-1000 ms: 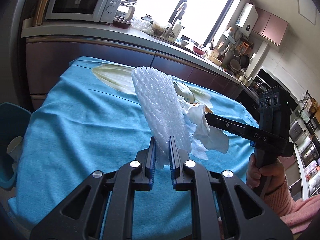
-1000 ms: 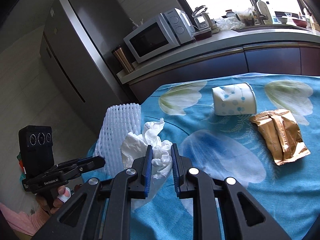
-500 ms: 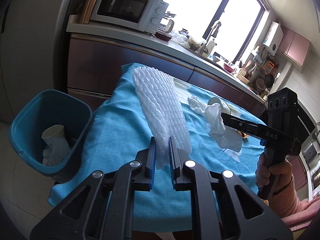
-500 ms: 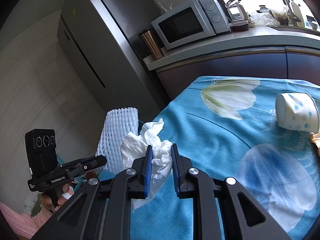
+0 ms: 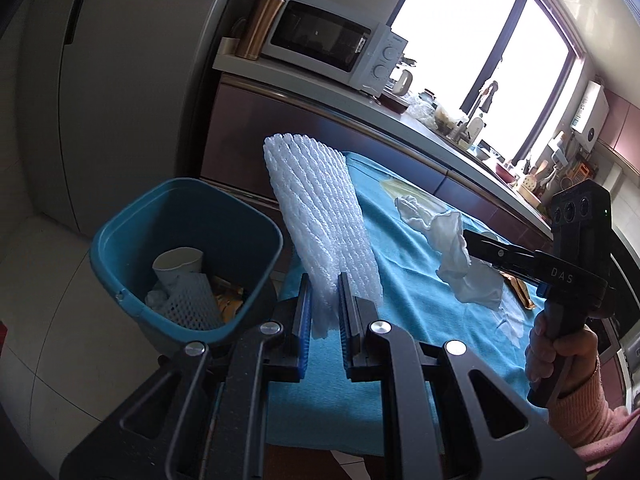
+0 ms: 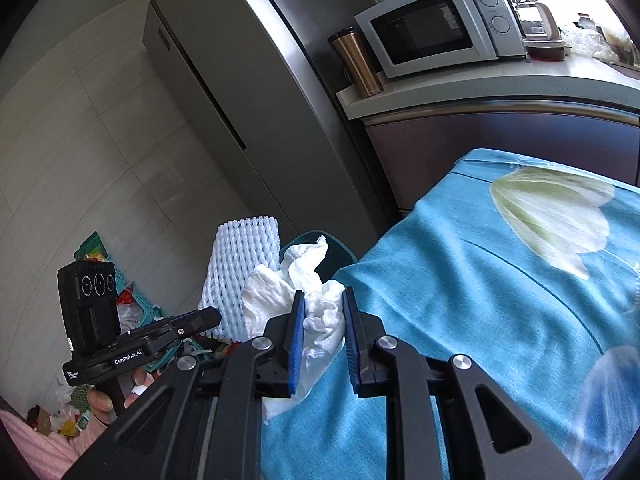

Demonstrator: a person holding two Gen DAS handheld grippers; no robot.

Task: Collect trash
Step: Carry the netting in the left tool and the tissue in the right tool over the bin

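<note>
- Trash in the left wrist view: the foam net point(image 5: 320, 216) stands up between the jaws of the left gripper point(image 5: 323, 312), which pinch only its bottom edge, narrow. The blue bin point(image 5: 188, 256) sits at nine o'clock of the net, on the floor beside the table point(image 5: 404, 300).
- Risk here, as I judge it: the net is tall, light and held by one thin end, so it may flop or catch the bin rim and fall to the floor if let go too soon.
- A paper cup point(image 5: 176, 266) and another net already lie in the bin, so room is shrinking.
- At three o'clock the right gripper point(image 5: 466, 240) carries a crumpled tissue point(image 5: 456, 256) over the table; a gold wrapper point(image 5: 518, 290) lies just behind it.
- Right wrist view: the right gripper point(image 6: 323, 334) is closed narrow on the tissue point(image 6: 304, 288), with loose folds spilling out at eleven o'clock.
- The left gripper point(image 6: 210, 316) and foam net point(image 6: 244, 276) sit at nine o'clock, close by; I judge the two tools may bump over the small bin point(image 6: 336, 246), mostly hidden behind the tissue.
- Loose tissue may snag on a pad and not drop.
</note>
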